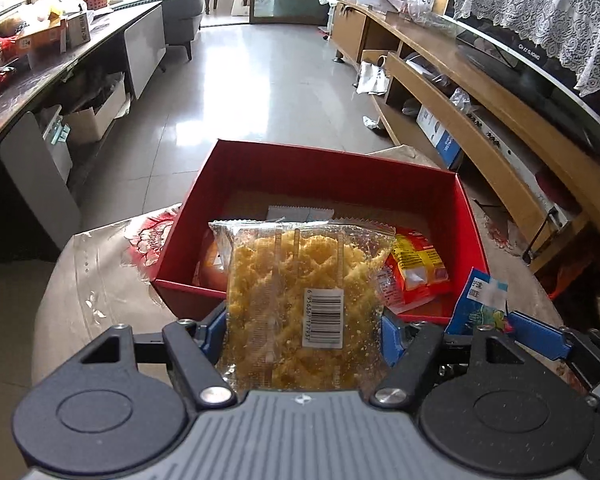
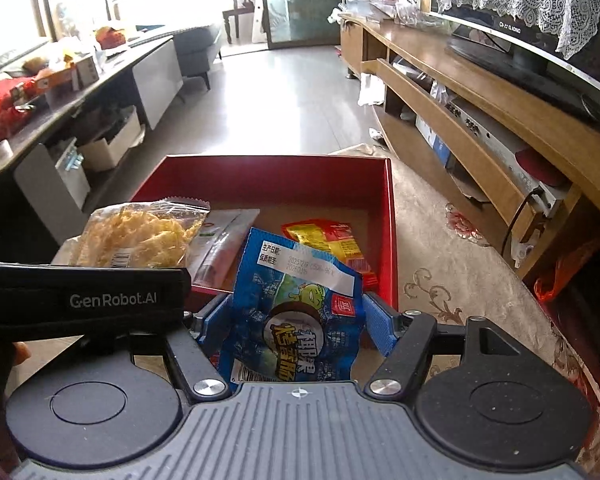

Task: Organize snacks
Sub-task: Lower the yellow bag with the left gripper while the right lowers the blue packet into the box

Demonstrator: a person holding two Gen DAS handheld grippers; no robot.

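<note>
My left gripper [image 1: 303,332] is shut on a clear bag of yellow crunchy snack [image 1: 304,304], held upright just over the near wall of the red box [image 1: 328,168]. The same bag [image 2: 140,236] shows at the left of the right wrist view. My right gripper [image 2: 296,320] is shut on a blue snack packet [image 2: 296,312] at the box's near right corner; that packet [image 1: 476,300] also appears beside the left gripper. Inside the red box [image 2: 388,216] lie a red and yellow packet [image 1: 416,272] [image 2: 332,240] and a pale sachet [image 2: 224,236].
The box rests on a round table with a floral cloth [image 1: 100,280]. A wooden TV cabinet [image 1: 480,120] with a television runs along the right. A dark counter [image 1: 40,72] piled with boxes and snacks stands at the left. Tiled floor [image 1: 260,80] lies beyond.
</note>
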